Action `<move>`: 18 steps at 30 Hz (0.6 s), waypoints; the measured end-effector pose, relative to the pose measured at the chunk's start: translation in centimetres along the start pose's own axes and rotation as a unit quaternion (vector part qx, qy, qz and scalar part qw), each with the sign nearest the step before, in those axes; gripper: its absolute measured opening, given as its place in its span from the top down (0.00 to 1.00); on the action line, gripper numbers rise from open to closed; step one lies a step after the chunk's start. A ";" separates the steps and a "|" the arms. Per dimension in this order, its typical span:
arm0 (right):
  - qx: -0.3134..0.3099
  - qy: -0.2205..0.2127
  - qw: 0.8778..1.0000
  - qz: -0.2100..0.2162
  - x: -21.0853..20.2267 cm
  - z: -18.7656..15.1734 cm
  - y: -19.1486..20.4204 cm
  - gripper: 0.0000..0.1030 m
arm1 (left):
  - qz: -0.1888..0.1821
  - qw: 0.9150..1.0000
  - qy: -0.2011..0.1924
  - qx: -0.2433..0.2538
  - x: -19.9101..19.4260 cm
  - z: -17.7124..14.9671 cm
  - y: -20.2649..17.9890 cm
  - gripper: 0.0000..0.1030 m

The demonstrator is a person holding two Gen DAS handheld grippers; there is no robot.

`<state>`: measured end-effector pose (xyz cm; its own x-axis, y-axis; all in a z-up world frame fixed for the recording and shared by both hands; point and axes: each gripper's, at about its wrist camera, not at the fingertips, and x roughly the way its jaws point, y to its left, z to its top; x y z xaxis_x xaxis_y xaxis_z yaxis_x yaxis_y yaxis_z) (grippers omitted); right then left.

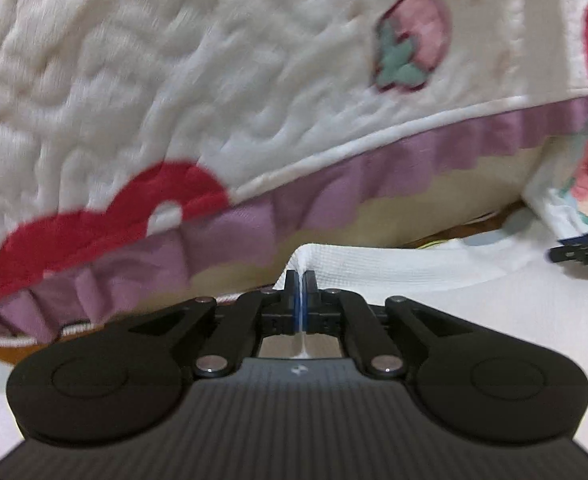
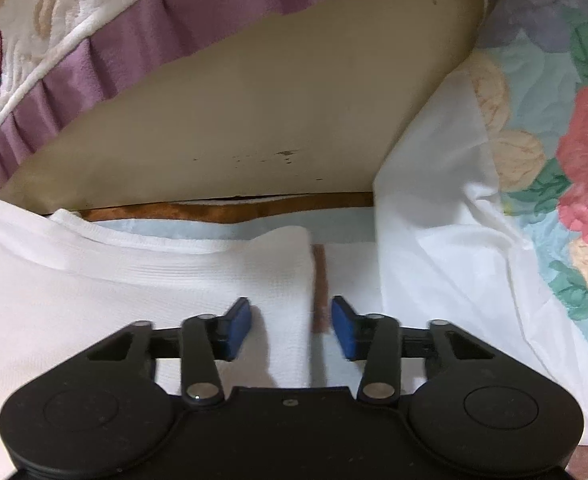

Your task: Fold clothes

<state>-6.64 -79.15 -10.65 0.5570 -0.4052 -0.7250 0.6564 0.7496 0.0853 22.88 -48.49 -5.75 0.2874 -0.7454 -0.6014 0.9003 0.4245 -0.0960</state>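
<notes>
Left wrist view: the left gripper (image 1: 301,280) has its fingers pressed together on a raised fold of the white garment (image 1: 434,276), which passes between the blue pads (image 1: 296,300) and hangs as a thin strip behind them. The garment spreads flat to the right of the gripper. Above it hangs a cream quilted bedspread (image 1: 174,80) with a red appliqué (image 1: 106,216), a pink strawberry motif (image 1: 412,42) and a purple ruffle (image 1: 334,176) along its lower edge. The tip of the right gripper (image 1: 582,249) enters at the right edge, over the garment; its state cannot be told from this view.

Right wrist view: the right gripper (image 2: 291,324) is spread wide, its blue pads (image 2: 240,326) well apart and pinching nothing. It hovers over the right edge of the white garment (image 2: 134,276), which lies flat and fills the lower left. A brown strip (image 2: 320,288) runs just beside that edge, between the fingers. A floral cloth (image 2: 554,160) with a white border lies to the right. A beige panel (image 2: 274,120) stands behind, under the purple ruffle (image 2: 154,20).
</notes>
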 end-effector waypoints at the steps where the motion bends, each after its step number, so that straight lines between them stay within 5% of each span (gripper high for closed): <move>1: 0.002 0.002 1.000 -0.011 -0.1 0.1 -0.2 0.86 | 0.001 1.000 0.004 -0.005 -0.5 -0.3 0.2 0.97; 3: 0.007 0.005 0.999 -0.041 -0.4 0.4 -0.4 0.86 | 0.004 1.000 0.013 -0.014 -1.5 -0.9 0.5 0.88; 5: 0.015 0.002 0.995 -0.098 -1.1 0.2 -0.4 0.85 | 0.007 0.999 0.022 -0.023 -2.4 -1.6 0.8 0.46; 6: 0.028 -0.006 0.993 -0.112 -1.9 -0.1 -0.7 0.83 | 0.008 0.999 0.026 -0.028 -2.9 -1.9 1.0 0.40; 11: 0.152 -0.054 0.985 -0.057 -8.5 -3.8 -2.3 0.65 | 0.015 0.997 0.048 -0.051 -5.3 -3.4 1.8 0.38; 18: 0.187 -0.059 0.980 0.033 -17.7 -14.3 -2.1 0.47 | 0.015 0.994 0.099 -0.034 -14.3 -10.6 2.0 0.36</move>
<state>-25.15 -66.09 -7.78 0.6457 -0.4363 -0.6267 0.7446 0.5417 0.3901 17.14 -31.54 -5.77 0.2378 -0.6194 -0.7482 0.8660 0.4840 -0.1255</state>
